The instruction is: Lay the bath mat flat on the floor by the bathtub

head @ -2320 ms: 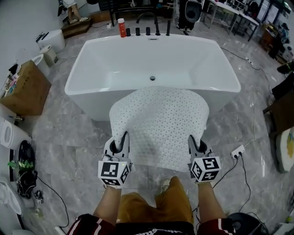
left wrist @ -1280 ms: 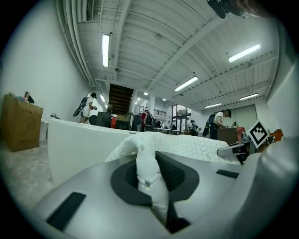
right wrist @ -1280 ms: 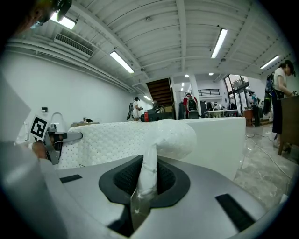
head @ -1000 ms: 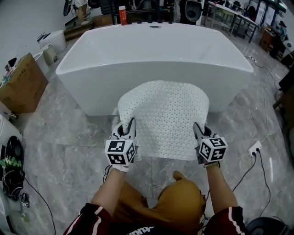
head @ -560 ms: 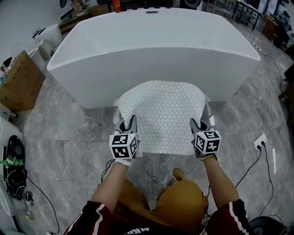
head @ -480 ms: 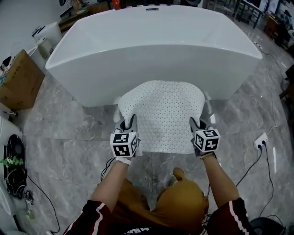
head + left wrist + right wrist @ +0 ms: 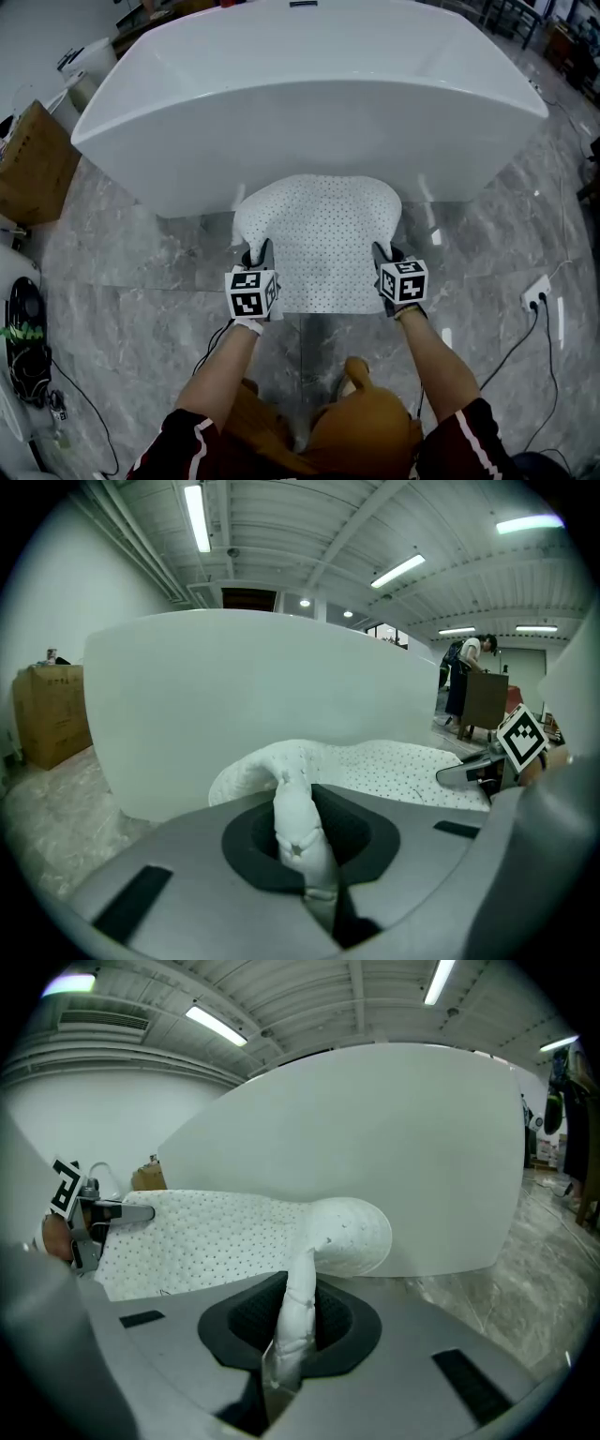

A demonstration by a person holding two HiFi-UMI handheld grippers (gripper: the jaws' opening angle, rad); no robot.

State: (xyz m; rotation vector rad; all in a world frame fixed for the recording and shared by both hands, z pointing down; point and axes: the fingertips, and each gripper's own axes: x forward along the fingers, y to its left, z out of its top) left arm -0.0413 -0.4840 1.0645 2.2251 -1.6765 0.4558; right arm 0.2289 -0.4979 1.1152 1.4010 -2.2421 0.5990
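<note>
- Left claw and right claw each clamp a side edge of the bath mat, keeping it spread wide.
- The mat stretches ahead between both claws, its far end by the bathtub.

Left gripper: jaws pinched shut on a bunched white fold of the bath mat. Mat runs off toward 2 o'clock, dotted with small holes. Bathtub wall, plain white, fills the centre, behind the mat. Right gripper at 3 o'clock, marker cube showing, touching the mat's far edge. Cardboard box at 9 o'clock. Person in the distance at 2 o'clock.
</note>
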